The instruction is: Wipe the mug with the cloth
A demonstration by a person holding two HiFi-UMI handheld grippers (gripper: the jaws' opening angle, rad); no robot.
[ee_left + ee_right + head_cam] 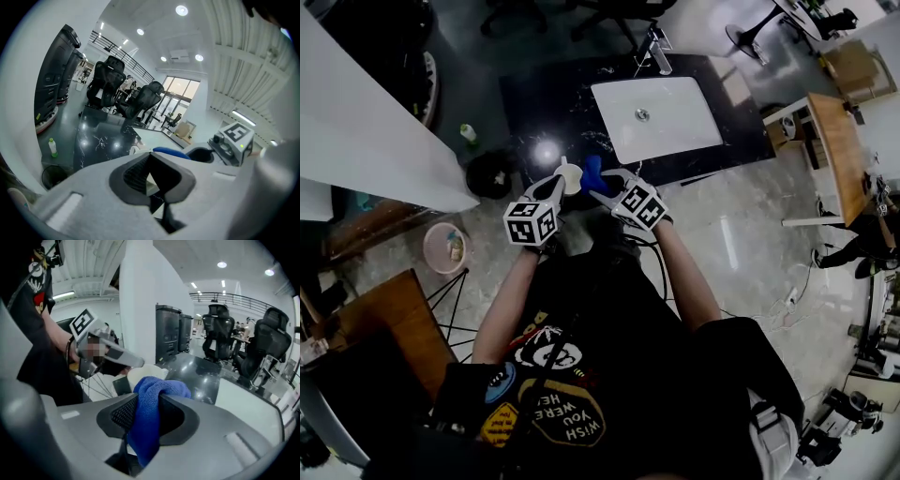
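Observation:
In the head view I hold both grippers close together over the front edge of the black counter (542, 108). My left gripper (562, 184) is shut on a white mug (569, 174). In the left gripper view only a thin cream piece of the mug (149, 180) shows between the pads. My right gripper (601, 185) is shut on a blue cloth (593, 170). The right gripper view shows the cloth (149, 420) bunched between the pads, its top fold touching the mug (144, 373) just beyond it. The left gripper (104, 351) reaches the mug from the left.
A white sink basin (675, 131) with a faucet (654, 47) sits in the counter to the right. A green bottle (468, 133) and a black bin (490, 174) stand on the floor at the left, by a white wall (366, 122). Office chairs (220, 336) stand beyond the counter.

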